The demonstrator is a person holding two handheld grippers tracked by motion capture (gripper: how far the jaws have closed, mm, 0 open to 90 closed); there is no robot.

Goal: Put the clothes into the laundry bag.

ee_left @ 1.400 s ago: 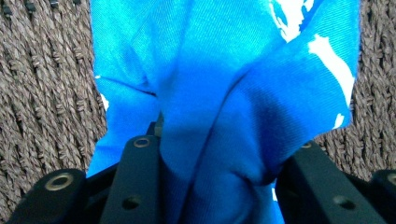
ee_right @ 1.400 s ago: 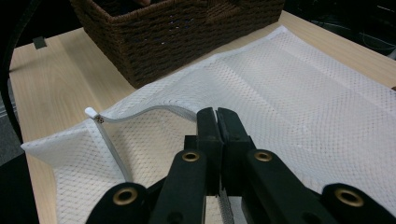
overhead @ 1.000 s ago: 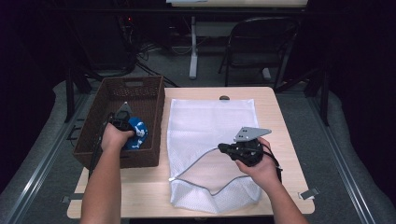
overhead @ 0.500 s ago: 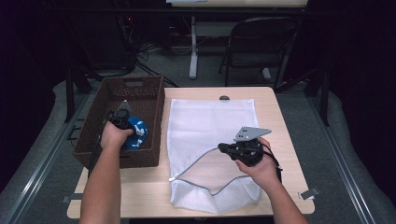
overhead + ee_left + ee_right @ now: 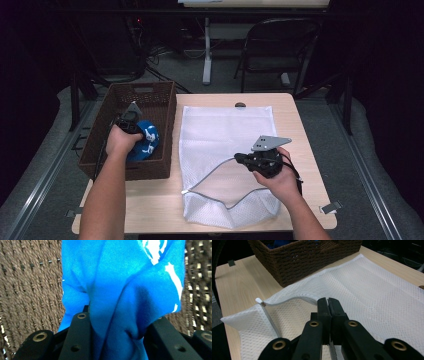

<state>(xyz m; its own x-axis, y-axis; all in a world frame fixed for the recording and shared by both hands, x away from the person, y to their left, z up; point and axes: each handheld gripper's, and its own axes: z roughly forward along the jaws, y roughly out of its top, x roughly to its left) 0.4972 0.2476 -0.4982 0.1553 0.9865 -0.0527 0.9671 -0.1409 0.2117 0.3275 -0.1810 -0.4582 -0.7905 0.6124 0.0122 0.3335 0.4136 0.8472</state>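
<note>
Blue cloth (image 5: 125, 290) with white print bunches between the left claw's (image 5: 131, 121) jaws, which grip it inside the brown wicker basket (image 5: 100, 145); its lower folds are hidden behind the basket wall. White mesh laundry bag (image 5: 225, 135) lies flat on the bench (image 5: 300, 120), mouth agape, its zippered edge pinched in the closed right claw (image 5: 328, 302).

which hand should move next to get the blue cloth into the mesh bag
Left. Its tool already grips the cloth in the basket; the right tool is shut on the bag edge.
</note>
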